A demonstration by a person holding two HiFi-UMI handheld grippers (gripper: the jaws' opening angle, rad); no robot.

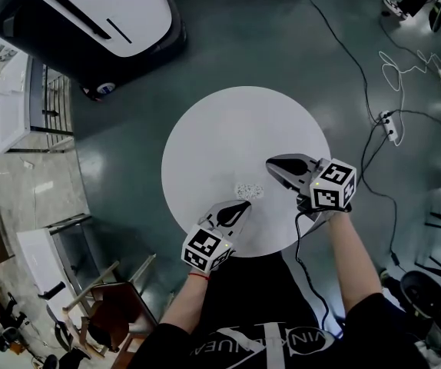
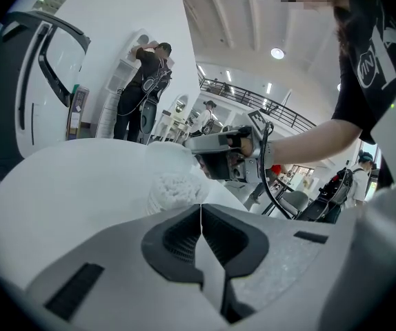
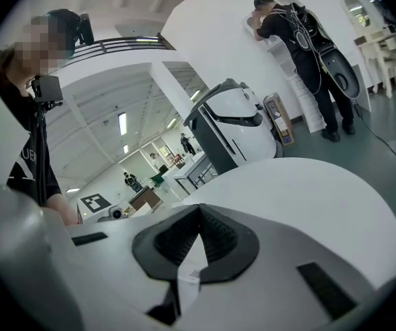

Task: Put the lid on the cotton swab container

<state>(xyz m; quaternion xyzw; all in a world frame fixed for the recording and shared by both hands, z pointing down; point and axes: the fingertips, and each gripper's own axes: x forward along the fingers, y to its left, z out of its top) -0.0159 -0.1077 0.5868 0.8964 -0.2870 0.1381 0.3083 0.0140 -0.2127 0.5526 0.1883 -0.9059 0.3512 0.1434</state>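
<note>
A small clear cotton swab container point(image 1: 249, 191) full of white swabs stands on the round white table point(image 1: 228, 129), near its front edge. In the left gripper view the container point(image 2: 174, 188) is just beyond my jaws; its upper part looks clear, and I cannot tell whether a lid sits on it. My left gripper point(image 1: 245, 204) is shut and empty, its tip right beside the container. My right gripper point(image 1: 270, 162) is also shut and empty, a little right of and behind the container. No separate lid shows in any view. The right gripper view shows only table past the shut jaws point(image 3: 199, 209).
A large white-and-black machine point(image 1: 90, 14) stands on the floor at the back left. Cables and a power strip point(image 1: 390, 125) lie on the floor to the right. A wooden chair point(image 1: 105, 298) and shelving point(image 1: 21, 106) are at the left. A person point(image 3: 308, 54) stands far off.
</note>
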